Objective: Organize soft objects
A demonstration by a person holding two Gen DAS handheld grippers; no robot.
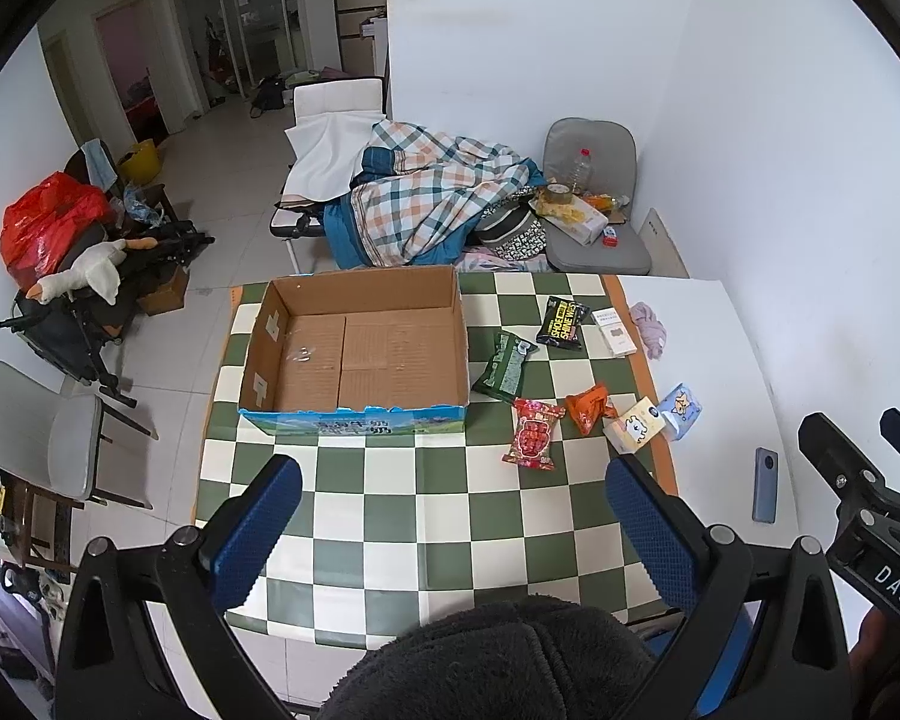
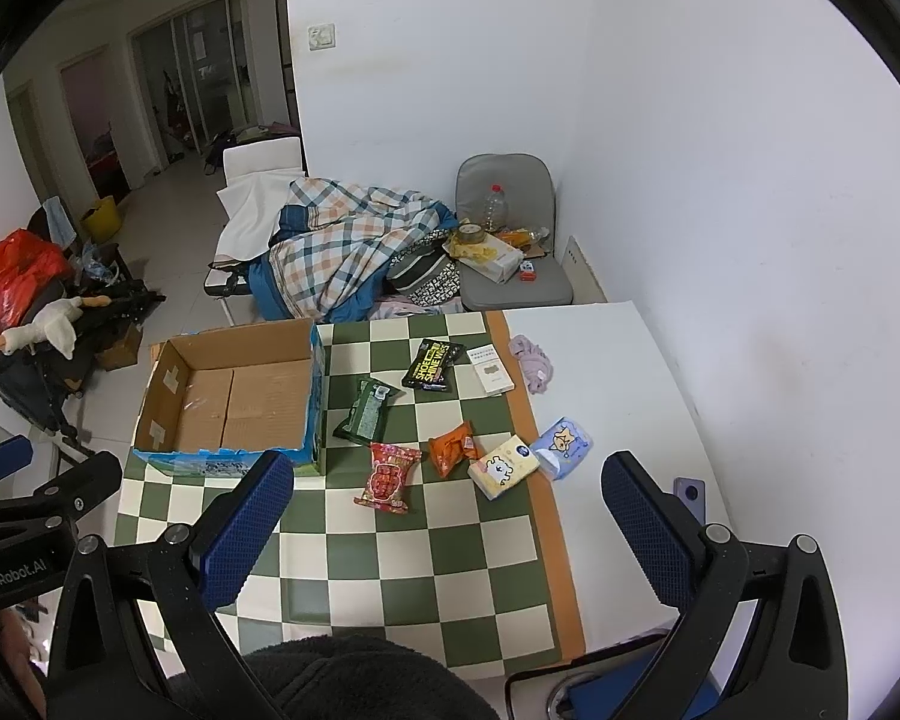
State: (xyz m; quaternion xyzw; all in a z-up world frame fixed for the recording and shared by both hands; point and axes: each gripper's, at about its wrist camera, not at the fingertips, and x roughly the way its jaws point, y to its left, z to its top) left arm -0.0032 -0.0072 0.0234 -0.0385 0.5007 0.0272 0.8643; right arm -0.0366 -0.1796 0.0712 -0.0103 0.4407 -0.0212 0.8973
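**Seven soft items beside one empty box**

Ahead of both wide-spread, empty grippers — left gripper (image 1: 453, 531), right gripper (image 2: 447, 525) — lay five packets, among them a black pack (image 1: 563, 323) reading "SHOE SHINE WIPES", two tissue packs (image 2: 503, 465), and one lilac cloth (image 2: 532, 365). One cardboard box (image 1: 354, 348) stood ahead-left. The right gripper's body read "DAS", the left's "GenRobot.AI".

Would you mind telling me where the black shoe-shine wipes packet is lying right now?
In both wrist views, the black shoe-shine packet lies on the checkered cloth, right of the cardboard box, between the green packet and white carton.
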